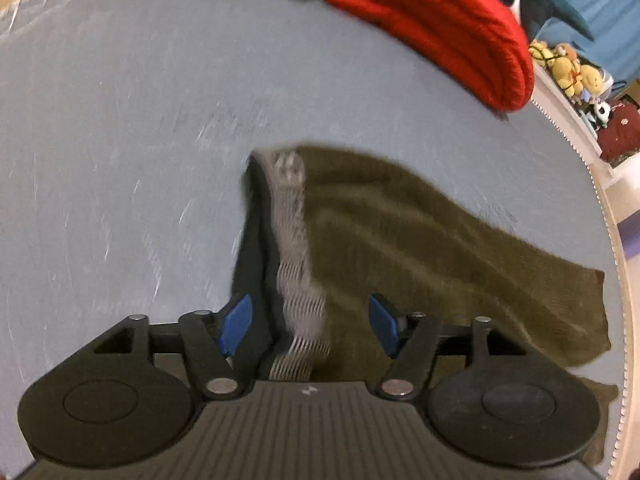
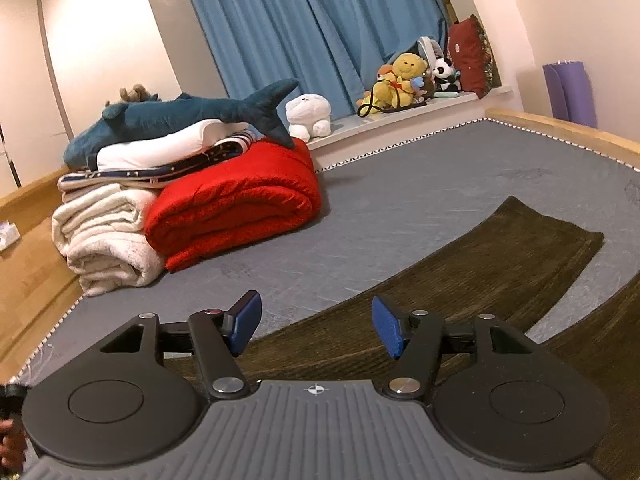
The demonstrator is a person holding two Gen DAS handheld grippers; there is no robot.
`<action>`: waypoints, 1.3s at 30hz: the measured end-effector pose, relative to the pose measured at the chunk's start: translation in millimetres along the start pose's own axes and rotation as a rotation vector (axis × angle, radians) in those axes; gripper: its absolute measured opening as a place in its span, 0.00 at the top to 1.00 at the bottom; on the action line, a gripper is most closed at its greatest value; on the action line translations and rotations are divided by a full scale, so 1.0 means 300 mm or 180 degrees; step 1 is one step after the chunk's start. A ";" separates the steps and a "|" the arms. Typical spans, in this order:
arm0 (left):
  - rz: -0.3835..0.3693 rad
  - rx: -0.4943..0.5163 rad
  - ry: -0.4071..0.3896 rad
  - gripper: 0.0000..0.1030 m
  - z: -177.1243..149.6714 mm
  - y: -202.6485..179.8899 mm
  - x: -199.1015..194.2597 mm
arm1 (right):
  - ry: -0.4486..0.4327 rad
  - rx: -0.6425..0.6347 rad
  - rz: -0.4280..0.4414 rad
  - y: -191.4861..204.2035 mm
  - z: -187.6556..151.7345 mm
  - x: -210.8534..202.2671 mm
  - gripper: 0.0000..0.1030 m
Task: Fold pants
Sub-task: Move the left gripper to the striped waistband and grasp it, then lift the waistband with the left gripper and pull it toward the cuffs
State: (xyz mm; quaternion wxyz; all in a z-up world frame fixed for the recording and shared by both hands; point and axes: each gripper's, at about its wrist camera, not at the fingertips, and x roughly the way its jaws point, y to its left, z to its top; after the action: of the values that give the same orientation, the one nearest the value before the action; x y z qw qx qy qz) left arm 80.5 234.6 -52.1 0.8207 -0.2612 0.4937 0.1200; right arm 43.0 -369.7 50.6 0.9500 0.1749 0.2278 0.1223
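Observation:
The olive-brown pants (image 1: pixel 420 232) lie on the grey mattress (image 1: pixel 120 140), with the grey patterned waistband (image 1: pixel 294 216) and dark lining turned up along their left edge. My left gripper (image 1: pixel 309 325) hovers over that waistband, pointing steeply down. Its jaws are open, the blue pads (image 1: pixel 236 324) stand apart, and the band runs below the gap without being pinched. In the right wrist view the pants (image 2: pixel 460 280) stretch away to the right, and one leg end (image 2: pixel 560 236) lies flat. My right gripper (image 2: pixel 316 326) is open above the cloth and holds nothing.
A folded red blanket (image 2: pixel 240 208), rolled white towels (image 2: pixel 108 236) and a blue plush shark (image 2: pixel 180 116) are stacked at the far left of the mattress. Stuffed toys (image 2: pixel 404 80) sit on the sill below blue curtains (image 2: pixel 320 20). A wooden bed frame (image 2: pixel 560 128) borders the mattress.

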 end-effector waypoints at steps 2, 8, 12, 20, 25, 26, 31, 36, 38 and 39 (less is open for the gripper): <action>0.0226 0.0134 0.0194 0.25 -0.062 0.009 0.011 | 0.0016 0.0051 0.0067 0.004 0.004 -0.009 0.38; 0.0251 0.0430 0.0556 0.26 -0.224 0.009 0.101 | -0.0029 0.0061 0.0185 0.017 0.023 -0.043 0.35; 0.0449 0.0843 0.0439 0.33 -0.262 -0.025 0.104 | -0.0003 0.0161 0.0182 0.009 0.023 -0.048 0.34; 0.0569 0.1399 0.0224 0.79 -0.324 -0.081 0.059 | 0.0003 0.0103 0.0135 0.008 0.013 -0.064 0.34; 0.0719 0.1872 -0.0129 0.91 -0.368 -0.166 -0.052 | 0.0031 0.0142 0.0091 0.005 0.009 -0.063 0.34; 0.0679 0.1827 -0.0196 0.92 -0.365 -0.165 -0.087 | 0.0031 0.0141 0.0090 0.007 0.009 -0.062 0.34; 0.0635 0.1460 -0.0220 0.93 -0.362 -0.102 -0.148 | 0.0032 0.0128 0.0115 0.012 0.007 -0.060 0.34; 0.1164 0.2151 0.0071 0.79 -0.429 -0.147 -0.018 | 0.0073 0.0104 0.0139 0.012 0.007 -0.055 0.34; 0.1249 0.2201 -0.0175 0.77 -0.423 -0.175 -0.047 | 0.0087 0.0123 0.0141 0.013 0.008 -0.051 0.34; 0.1255 0.2157 -0.0363 0.67 -0.411 -0.186 -0.079 | 0.0091 0.0139 0.0143 0.011 0.011 -0.050 0.34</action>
State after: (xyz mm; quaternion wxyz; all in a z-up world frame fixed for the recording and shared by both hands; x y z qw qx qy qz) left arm 2.1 121.9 -60.5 0.8478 0.1314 0.4996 0.1199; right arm 31.0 -372.3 60.4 0.9396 0.1989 0.2400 0.1411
